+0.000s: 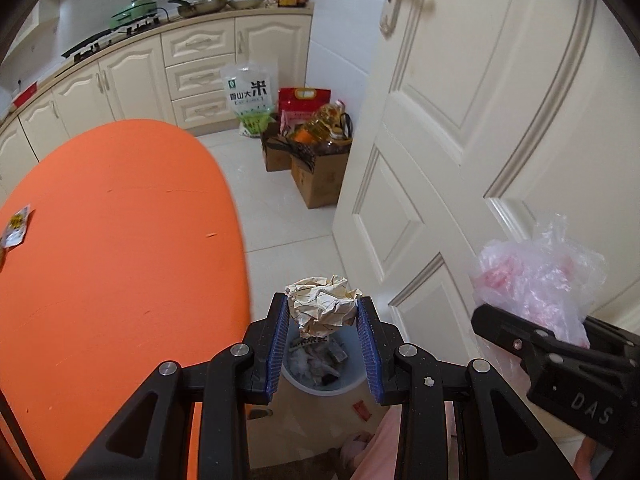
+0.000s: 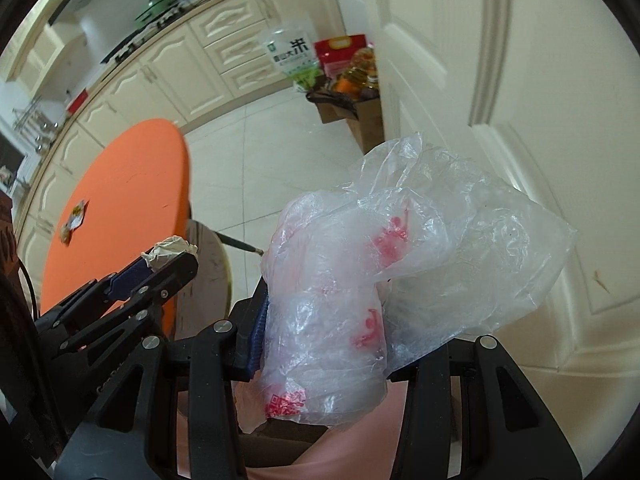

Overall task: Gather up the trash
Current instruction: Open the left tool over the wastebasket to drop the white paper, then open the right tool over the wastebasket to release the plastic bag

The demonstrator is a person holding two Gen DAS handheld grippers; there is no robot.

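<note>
On the left edge of the orange table (image 1: 120, 248) I see a small snack wrapper (image 1: 15, 226); its print is too small to read. My left gripper (image 1: 322, 312) is clenched on a crumpled paper ball (image 1: 322, 306), roughly round with no clear long axis, pinched between the blue pads (image 1: 280, 340). It hangs directly above a pale blue trash bin (image 1: 320, 384) on the floor, already holding scraps. Beyond, against the cabinets, a rice bag (image 1: 250, 96) shows a large "米" character. My right gripper (image 2: 320, 332) grasps a crumpled clear plastic bag (image 2: 400, 264) printed in red, with a QR code near its lower end; the other red print is unreadable. The bag's long axis runs up and to the right, toward the white door (image 2: 540, 80). The side of the right gripper reads "DAS".
</note>
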